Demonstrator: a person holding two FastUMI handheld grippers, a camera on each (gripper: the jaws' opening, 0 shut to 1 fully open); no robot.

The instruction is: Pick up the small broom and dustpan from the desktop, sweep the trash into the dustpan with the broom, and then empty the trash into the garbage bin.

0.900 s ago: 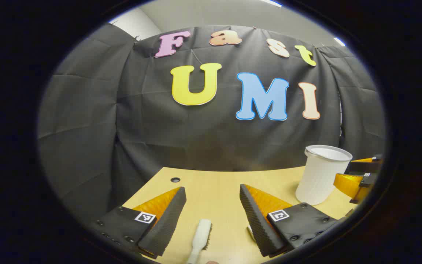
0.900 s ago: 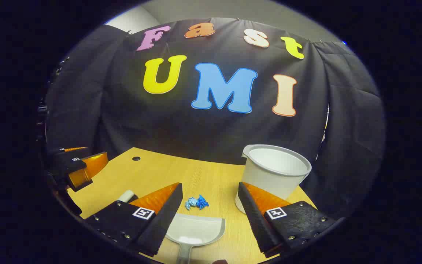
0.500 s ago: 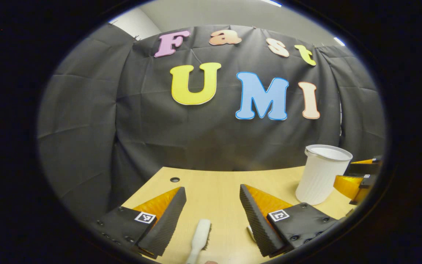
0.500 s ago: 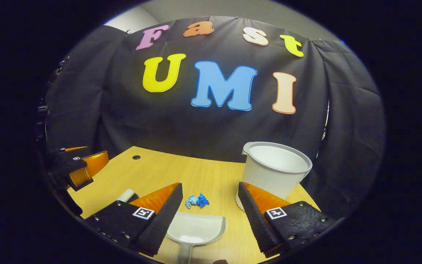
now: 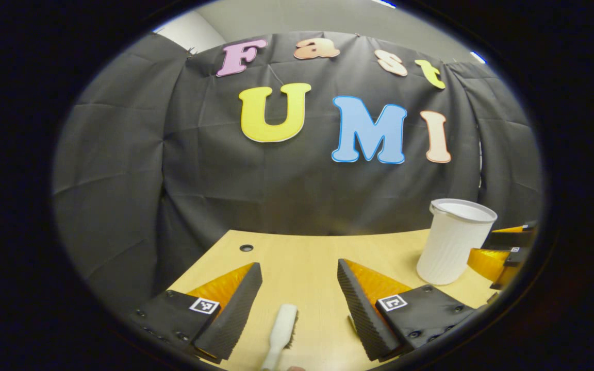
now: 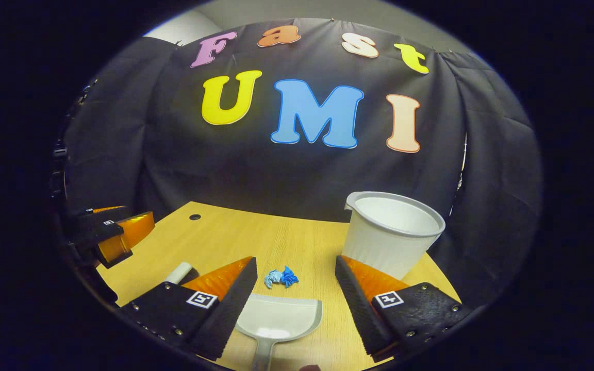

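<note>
Two grippers are hanging low over the wooden desktop [image 5: 297,257], and I am holding both with their jaws spread wide and nothing gripped in either. In the left gripper view, my left gripper [image 5: 299,288] is hovering above the small white broom [image 5: 280,334], which is lying flat between the two fingers, touching neither, its handle running back toward me and its bristles facing the right finger. Bare wood is stretching ahead of it up to the far edge, where a small round hole [image 5: 246,248] is sitting near the left corner and the black cloth wall is hanging just behind. Off to the right the white garbage bin [image 5: 454,242] is standing upright near that far edge, and my right gripper [image 5: 503,253] is showing just beside it at the border of the view.

In the right gripper view, my right gripper [image 6: 294,291] is hovering over the grey dustpan [image 6: 279,322], whose pan is lying between the fingers with its open lip facing away from me and its handle pointing back toward me. Just past the lip, apart from it, a crumpled blue scrap of trash [image 6: 282,277] is resting on open wood. The bin [image 6: 392,234] is standing upright close behind my right finger, near the desk's right edge. To the left, the broom's end [image 6: 179,272] is peeking out beside my left finger, and my left gripper [image 6: 114,234] is showing at the desk's left edge, with a wide stretch of free desktop between.
</note>
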